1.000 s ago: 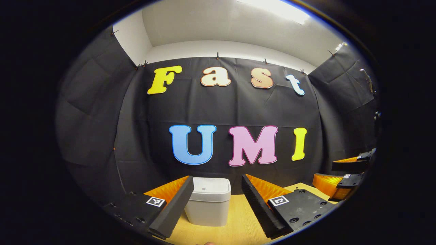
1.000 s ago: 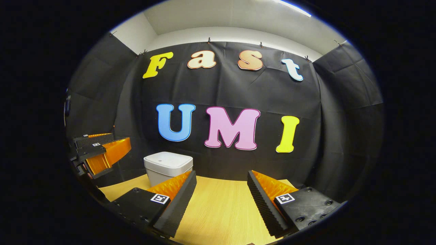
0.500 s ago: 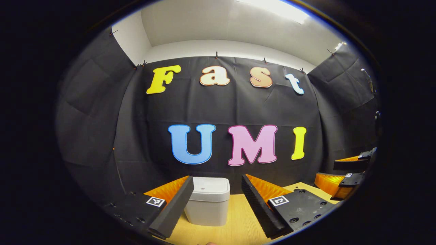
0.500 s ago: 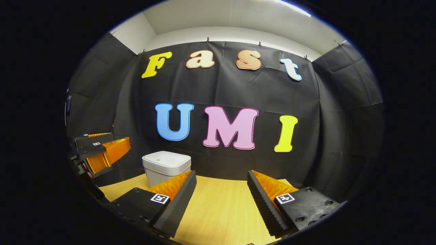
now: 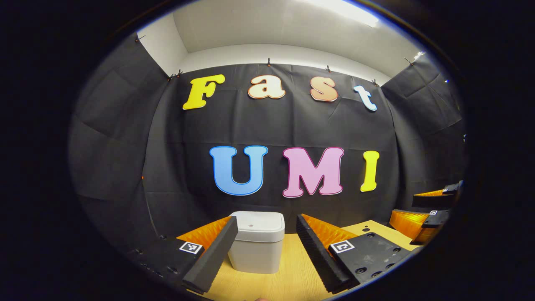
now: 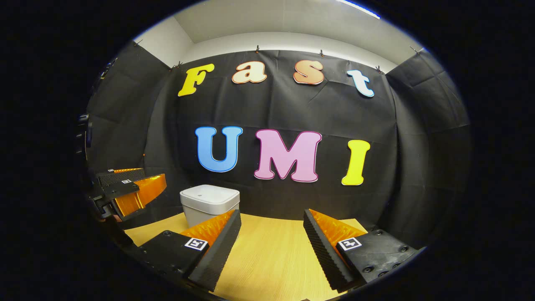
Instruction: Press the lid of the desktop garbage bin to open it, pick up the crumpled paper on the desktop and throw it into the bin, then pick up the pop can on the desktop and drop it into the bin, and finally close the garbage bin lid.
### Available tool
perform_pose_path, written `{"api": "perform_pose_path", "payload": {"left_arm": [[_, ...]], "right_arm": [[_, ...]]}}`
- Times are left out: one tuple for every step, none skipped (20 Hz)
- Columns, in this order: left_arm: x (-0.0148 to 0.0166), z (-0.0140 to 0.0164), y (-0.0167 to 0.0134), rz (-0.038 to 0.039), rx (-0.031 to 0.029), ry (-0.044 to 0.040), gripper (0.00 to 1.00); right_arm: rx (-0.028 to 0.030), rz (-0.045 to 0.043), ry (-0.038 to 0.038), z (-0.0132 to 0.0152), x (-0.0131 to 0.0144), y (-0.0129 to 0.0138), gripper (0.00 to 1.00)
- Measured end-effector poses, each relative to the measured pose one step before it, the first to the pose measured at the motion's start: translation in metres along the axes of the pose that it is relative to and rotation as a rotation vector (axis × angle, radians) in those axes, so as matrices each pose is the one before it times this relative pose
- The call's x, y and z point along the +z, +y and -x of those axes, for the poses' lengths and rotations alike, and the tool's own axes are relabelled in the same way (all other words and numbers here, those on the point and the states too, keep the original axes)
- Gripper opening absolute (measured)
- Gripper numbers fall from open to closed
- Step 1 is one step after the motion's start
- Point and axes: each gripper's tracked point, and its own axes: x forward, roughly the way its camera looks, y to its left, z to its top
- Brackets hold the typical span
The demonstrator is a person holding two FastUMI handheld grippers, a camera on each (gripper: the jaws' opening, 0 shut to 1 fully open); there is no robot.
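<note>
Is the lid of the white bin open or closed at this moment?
Closed. The lid sits flat on the white bin, with no gap, in the left gripper view and the right gripper view.

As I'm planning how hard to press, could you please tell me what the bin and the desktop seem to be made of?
The bin looks like matte whitish-grey plastic: smooth moulded walls, rounded corners, a separate, closed lid with soft sheen. The desktop looks like light wood or wood-look laminate, judging by its fine straight grain; which one cannot be told.
</note>
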Motion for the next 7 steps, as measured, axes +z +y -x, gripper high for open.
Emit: {"api": "perform_pose_path", "payload": {"left_arm": [[0.00107,-0.00010,-0.00138,-0.00084,-0.00337,-0.00307,0.95],[-0.00025,-0.00148,0.00063,-0.00340,-0.00190,-0.00120,0.95],[0.00016,-0.00052,-0.00044,-0.00207,-0.00144,0.00012,0.95],[-0.00111,0.00141,-0.00001,0.00174,-0.00146,0.00337,0.95],[-0.00122,0.00030,-0.00105,0.00384,-0.00477,0.00491,0.95],[-0.00195,0.00055,-0.00018,0.00123,-0.00273,0.00391,0.95],[-0.00055,0.00002,0.00109,-0.00133,0.00175,0.00423,0.95]], "right_arm": [[0.00055,0.00485,-0.00458,-0.00041,0.00196,0.00010,0.96],[-0.00020,0.00104,-0.00411,-0.00021,0.00126,0.00018,0.96],[0.00008,-0.00060,-0.00419,-0.00008,0.00023,0.00084,0.96],[-0.00032,-0.00059,-0.00217,-0.00019,-0.00008,0.00109,0.96],[0.00070,0.00022,0.00260,-0.00013,-0.00028,0.00052,0.96],[0.00279,-0.00011,0.00383,-0.00045,-0.00141,0.00114,0.96],[0.00246,0.00034,0.00033,0.00024,0.00066,0.00130,0.96]]}}
